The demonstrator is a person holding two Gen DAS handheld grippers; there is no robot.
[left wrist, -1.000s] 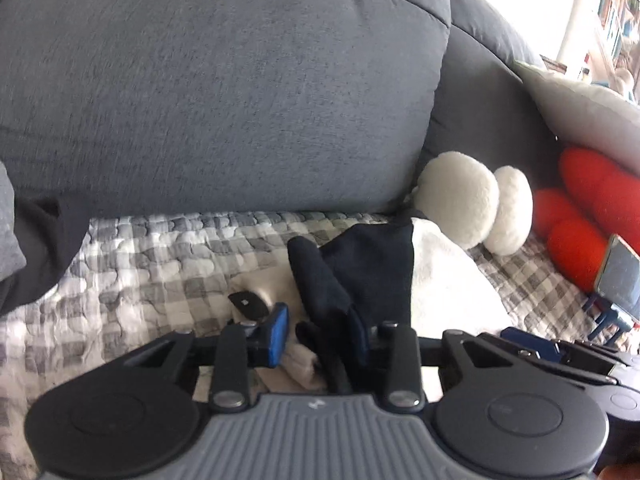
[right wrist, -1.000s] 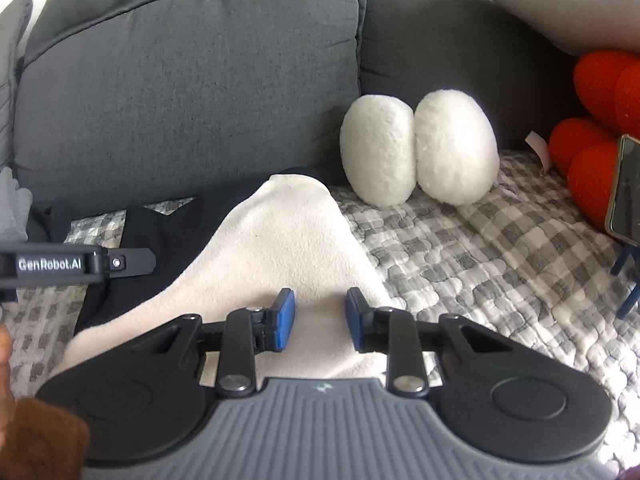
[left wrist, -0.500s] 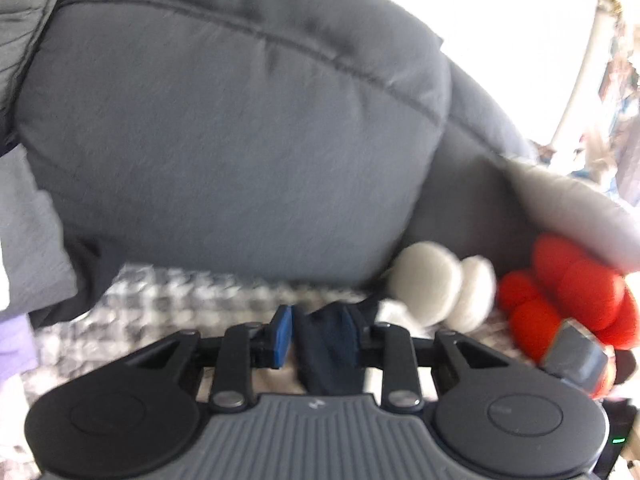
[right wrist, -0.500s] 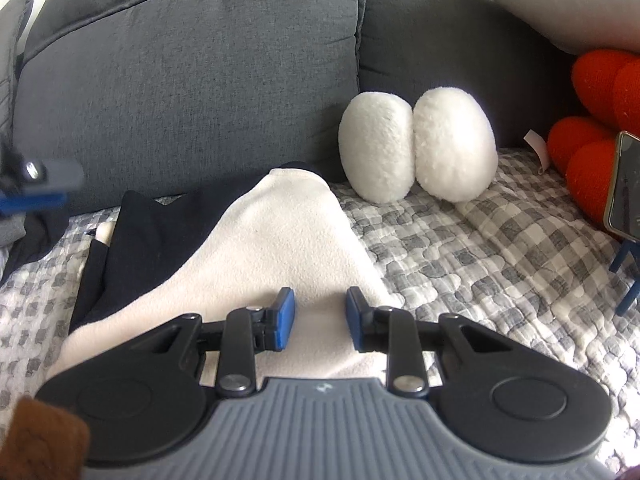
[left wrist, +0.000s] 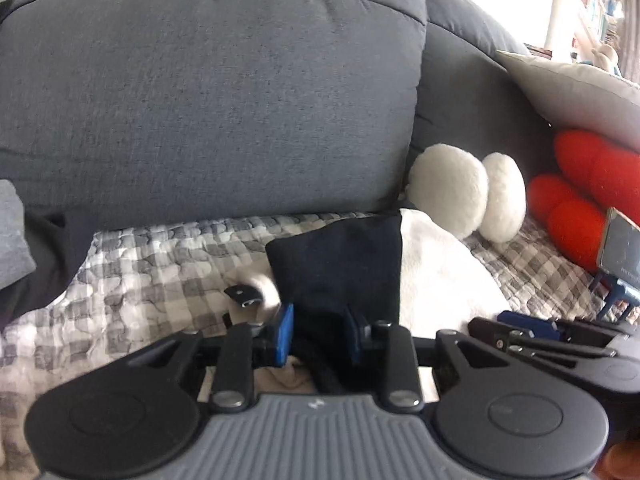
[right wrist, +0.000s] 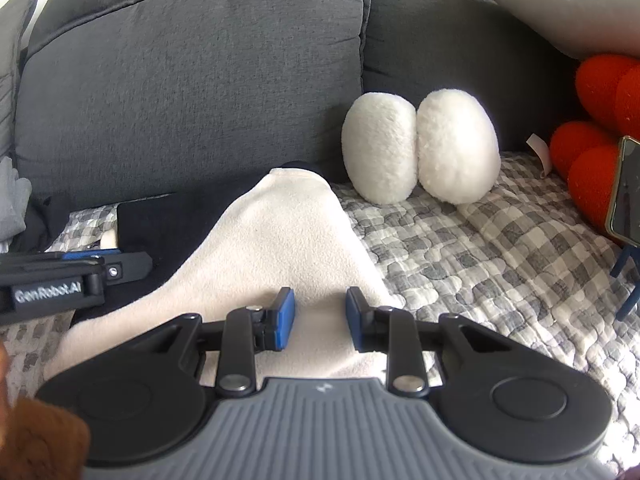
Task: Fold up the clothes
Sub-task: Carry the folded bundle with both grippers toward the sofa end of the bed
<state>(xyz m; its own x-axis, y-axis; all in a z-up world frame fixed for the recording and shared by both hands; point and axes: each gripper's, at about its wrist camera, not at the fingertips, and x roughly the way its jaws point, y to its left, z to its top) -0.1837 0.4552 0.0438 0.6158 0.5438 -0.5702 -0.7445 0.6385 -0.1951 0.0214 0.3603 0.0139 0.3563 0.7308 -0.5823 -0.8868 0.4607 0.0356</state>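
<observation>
— While the left claw (left wrist: pixel 318 334) sits low over the checked quilt (left wrist: pixel 160 264), what is between its blue pads?
— Dark fabric of the navy garment (left wrist: pixel 344 264); the pads stand narrowly apart with the cloth bunched in the gap, though I cannot tell for certain that they pinch it.
— Where does the clothing lie?
— On the quilt before the grey sofa cushion (left wrist: pixel 208 96). The navy piece lies folded over the cream garment (right wrist: pixel 280 240), which spreads toward the right claw (right wrist: pixel 320 318).
— And that one?
— Its pads are parted moderately, over the cream fabric, gripping nothing.
— Anything nearby?
— Two white plush balls (right wrist: pixel 420 148) against the cushion, red plush (right wrist: pixel 592 120) and a phone (right wrist: pixel 626 192) at the right edge.
</observation>
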